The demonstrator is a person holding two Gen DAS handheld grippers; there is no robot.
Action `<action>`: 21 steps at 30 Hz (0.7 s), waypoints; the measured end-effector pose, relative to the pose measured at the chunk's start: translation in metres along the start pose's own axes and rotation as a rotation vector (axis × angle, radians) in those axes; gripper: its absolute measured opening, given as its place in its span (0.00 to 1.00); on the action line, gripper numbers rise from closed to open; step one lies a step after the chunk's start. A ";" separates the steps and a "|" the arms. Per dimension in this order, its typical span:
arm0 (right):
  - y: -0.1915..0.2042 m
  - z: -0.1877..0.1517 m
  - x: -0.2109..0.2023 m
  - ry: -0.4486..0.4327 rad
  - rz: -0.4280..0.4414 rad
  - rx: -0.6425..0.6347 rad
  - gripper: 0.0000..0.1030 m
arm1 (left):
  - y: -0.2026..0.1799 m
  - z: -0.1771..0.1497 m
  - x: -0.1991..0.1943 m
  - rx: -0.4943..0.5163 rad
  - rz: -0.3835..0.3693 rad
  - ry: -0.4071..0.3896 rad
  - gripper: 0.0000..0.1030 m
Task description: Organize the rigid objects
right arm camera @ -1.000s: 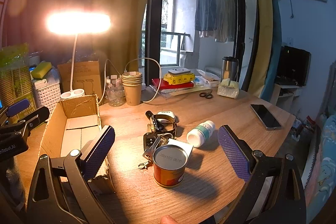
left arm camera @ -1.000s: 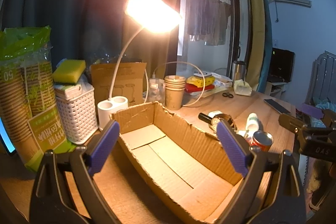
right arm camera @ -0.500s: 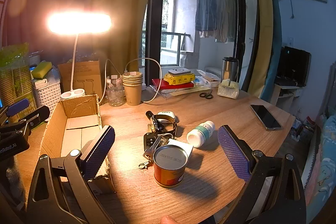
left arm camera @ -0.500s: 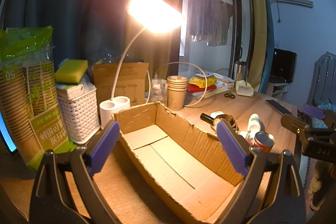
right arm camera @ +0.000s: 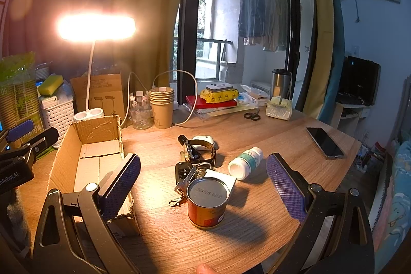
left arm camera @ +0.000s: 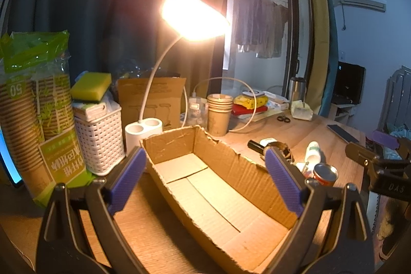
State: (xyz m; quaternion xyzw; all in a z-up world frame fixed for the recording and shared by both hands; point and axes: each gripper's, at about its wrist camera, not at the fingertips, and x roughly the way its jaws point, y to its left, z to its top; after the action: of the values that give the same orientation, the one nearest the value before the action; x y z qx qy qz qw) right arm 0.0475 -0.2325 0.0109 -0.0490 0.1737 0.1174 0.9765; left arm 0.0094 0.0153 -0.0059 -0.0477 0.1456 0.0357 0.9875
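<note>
An empty torn cardboard box [left arm camera: 218, 186] [right arm camera: 84, 166] lies on the wooden table. My left gripper [left arm camera: 205, 181] hovers open over its near end. To the box's right sit a red tin can [right arm camera: 207, 202] [left arm camera: 325, 173], a key fob with keys [right arm camera: 183, 175], a wristwatch [right arm camera: 200, 150], a small black cylinder [right arm camera: 183, 139] and a white pill bottle [right arm camera: 246, 162] [left arm camera: 313, 150] on its side. My right gripper [right arm camera: 203, 181] is open, just short of the can, with nothing between its fingers.
A lit desk lamp [left arm camera: 190, 14], a white basket [left arm camera: 99, 138] with a sponge, a pack of paper cups [left arm camera: 30, 120] and stacked cups [right arm camera: 161, 107] line the back. A phone [right arm camera: 325, 143], scissors [right arm camera: 251, 116] and books [right arm camera: 213, 102] lie further right.
The left gripper's view has shifted slightly, so the box sits a little closer. The right gripper has barely moved. Nothing on the table was touched.
</note>
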 end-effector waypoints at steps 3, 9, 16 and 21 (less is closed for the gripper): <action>0.000 0.001 0.001 0.001 0.001 0.000 0.97 | 0.000 0.000 0.000 -0.001 0.000 -0.001 0.92; 0.000 0.001 0.001 0.002 0.000 0.000 0.97 | 0.000 -0.002 0.004 -0.004 0.009 0.023 0.92; -0.003 -0.003 0.003 0.014 -0.006 0.000 0.97 | 0.001 -0.013 0.017 -0.060 0.046 0.140 0.92; -0.008 -0.003 0.015 0.040 -0.011 0.007 0.97 | -0.004 -0.020 0.020 -0.066 0.055 0.185 0.92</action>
State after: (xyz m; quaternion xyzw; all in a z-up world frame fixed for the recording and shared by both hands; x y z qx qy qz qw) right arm 0.0619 -0.2371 0.0029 -0.0489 0.1935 0.1103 0.9737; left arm 0.0235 0.0103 -0.0306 -0.0793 0.2361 0.0632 0.9664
